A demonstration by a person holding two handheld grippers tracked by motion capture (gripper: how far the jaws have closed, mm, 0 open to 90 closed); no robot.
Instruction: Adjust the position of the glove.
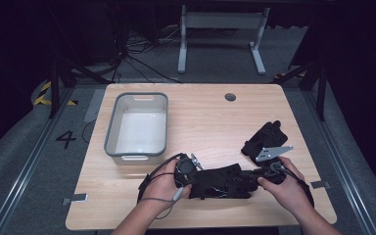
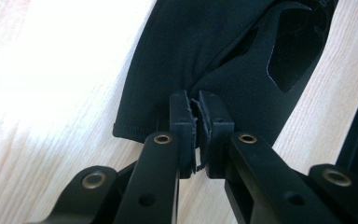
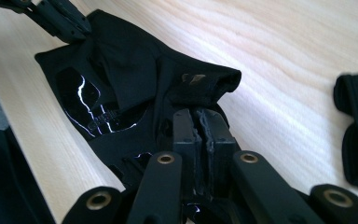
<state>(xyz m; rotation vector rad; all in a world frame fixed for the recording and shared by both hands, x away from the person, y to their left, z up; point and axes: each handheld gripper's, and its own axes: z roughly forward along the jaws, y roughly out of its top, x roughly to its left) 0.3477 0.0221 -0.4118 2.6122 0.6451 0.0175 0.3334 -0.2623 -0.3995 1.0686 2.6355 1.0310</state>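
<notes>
Light wood table (image 1: 210,122) with a round grommet hole (image 1: 230,97) near its far edge. Grey plastic bin (image 1: 138,124) sat on the left half, white inside. A black garment (image 1: 220,182) lay flat near the front edge, centre-right. A second black folded garment (image 1: 263,138) lay on the right side, a bit farther back, apart from the first.

The high view is dim and soft, its surroundings falling to near black, while the bench (image 1: 210,122) sits in a pool of overhead light. Both claw views are bright; glare bleaches the wood at upper left in the left one. The nearest claw arms blur, and glossy patches on the black cloth (image 3: 121,88) catch thin white highlights.
</notes>
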